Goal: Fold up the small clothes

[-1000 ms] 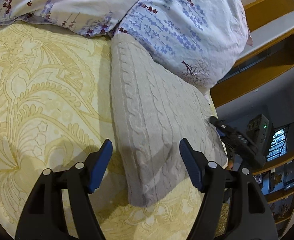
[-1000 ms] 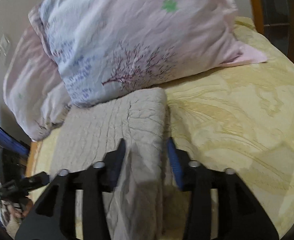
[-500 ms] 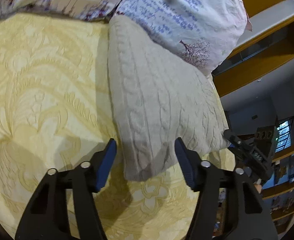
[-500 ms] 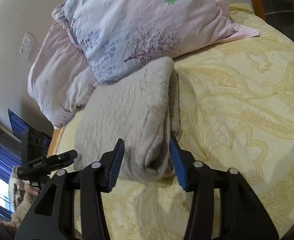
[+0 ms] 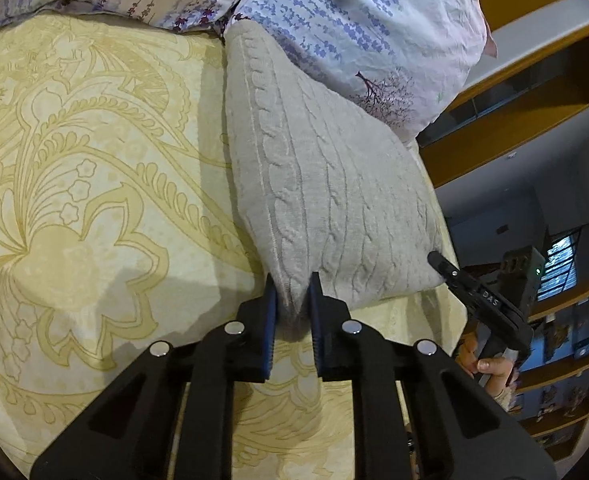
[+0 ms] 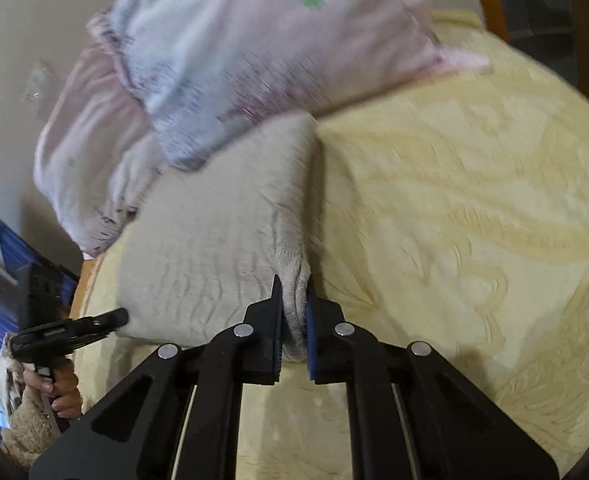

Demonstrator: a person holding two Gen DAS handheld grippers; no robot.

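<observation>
A folded beige cable-knit sweater [image 5: 326, 184] lies on the yellow patterned bedspread [image 5: 74, 200], its far end against a pillow. My left gripper [image 5: 292, 280] pinches the sweater's near left corner; its jaws are closing, with the knit bunched between the blue pads. In the right wrist view the sweater [image 6: 214, 240] shows from the other side, blurred. My right gripper [image 6: 293, 284] is shut on its near right corner. Each view shows the other gripper at the opposite corner: the right gripper [image 5: 438, 260] and the left gripper [image 6: 118, 314].
Two floral pillows [image 5: 354, 20] [image 6: 254, 40] lie behind the sweater. The bedspread [image 6: 454, 200] stretches wide beside it. A wooden headboard and shelves [image 5: 514, 92] stand beyond the bed's edge. A person's hand [image 5: 490, 368] [image 6: 60, 388] holds each gripper's handle.
Both grippers went from open around the sweater's near corners to closed on them. Each view slid nearer to the sweater's near edge.
</observation>
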